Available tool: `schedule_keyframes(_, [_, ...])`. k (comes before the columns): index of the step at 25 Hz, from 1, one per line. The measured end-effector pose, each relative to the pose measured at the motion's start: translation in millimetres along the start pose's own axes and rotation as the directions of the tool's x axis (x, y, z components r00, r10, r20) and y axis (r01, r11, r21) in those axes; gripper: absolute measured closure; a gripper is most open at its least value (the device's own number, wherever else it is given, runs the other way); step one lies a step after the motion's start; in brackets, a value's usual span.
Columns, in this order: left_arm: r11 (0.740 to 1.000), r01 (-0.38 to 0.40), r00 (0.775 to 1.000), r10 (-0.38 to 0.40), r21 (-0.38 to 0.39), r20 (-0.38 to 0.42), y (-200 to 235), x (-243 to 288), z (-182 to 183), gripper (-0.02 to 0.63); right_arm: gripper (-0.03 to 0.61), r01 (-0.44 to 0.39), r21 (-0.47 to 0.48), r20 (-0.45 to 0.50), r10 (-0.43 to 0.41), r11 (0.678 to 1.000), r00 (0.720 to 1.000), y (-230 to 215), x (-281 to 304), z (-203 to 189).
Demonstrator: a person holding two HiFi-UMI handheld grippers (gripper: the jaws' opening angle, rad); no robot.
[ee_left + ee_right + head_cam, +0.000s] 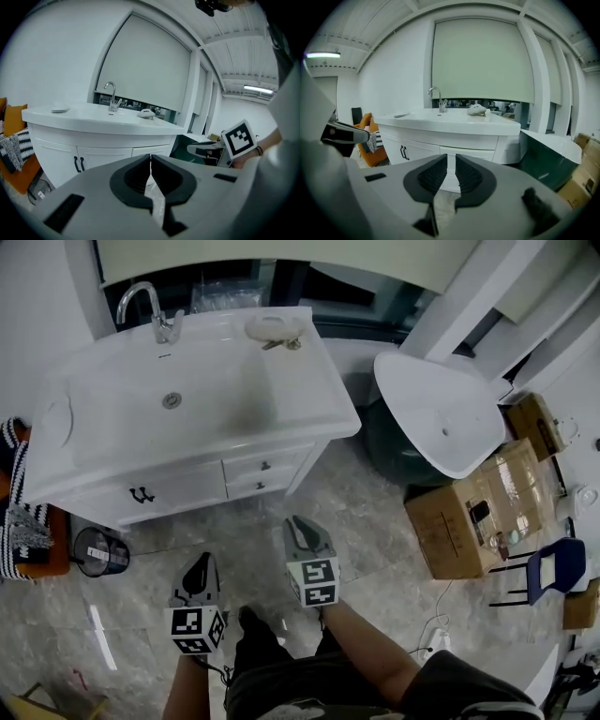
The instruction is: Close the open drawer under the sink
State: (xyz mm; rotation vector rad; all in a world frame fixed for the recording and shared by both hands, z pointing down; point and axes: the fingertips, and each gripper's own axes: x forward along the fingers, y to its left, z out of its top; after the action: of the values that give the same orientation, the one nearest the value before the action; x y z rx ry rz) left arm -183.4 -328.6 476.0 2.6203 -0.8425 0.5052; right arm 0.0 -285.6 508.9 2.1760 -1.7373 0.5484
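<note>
The white sink cabinet point(187, 488) stands ahead of me, with a double door point(141, 495) and two small drawers point(264, 465) at its right. From here both drawer fronts look near flush; I cannot tell whether one stands out. My left gripper point(199, 568) hangs over the floor in front of the cabinet, its jaws shut with nothing in them point(150, 157). My right gripper point(298, 526) is a little nearer the drawers, apart from them. Its jaws stand a narrow gap apart and hold nothing point(451, 157).
A faucet point(150, 310) and a small dish point(272, 329) sit on the sink top. At the right are a white basin on a dark green base point(441, 413), a cardboard box point(478, 512) and a blue chair point(553, 568). A round bin point(98, 551) and an orange seat point(37, 559) stand at the left.
</note>
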Motion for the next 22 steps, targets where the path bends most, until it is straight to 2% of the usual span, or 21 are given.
schedule_keyframes(7, [0.993,-0.113,0.993,0.113,0.015,0.021,-60,-4,14,0.598,0.545,-0.129,-0.052,0.028,0.131,0.990,0.991,-43,-30,12])
schedule_keyframes(12, [0.986,-0.158,0.987,0.157,0.045,0.034,-131,4,15,0.598,0.545,-0.213,-0.114,0.053,0.220,0.970,0.974,-105,-53,23])
schedule_keyframes(17, [0.967,-0.254,0.964,0.254,-0.012,0.082,-190,4,21,0.598,0.545,-0.277,-0.139,0.062,0.288,0.951,0.956,-155,-76,28])
schedule_keyframes(22, [0.934,-0.355,0.926,0.355,-0.024,0.131,-250,-18,23,0.598,0.545,-0.384,-0.192,0.079,0.404,0.903,0.911,-179,-107,29])
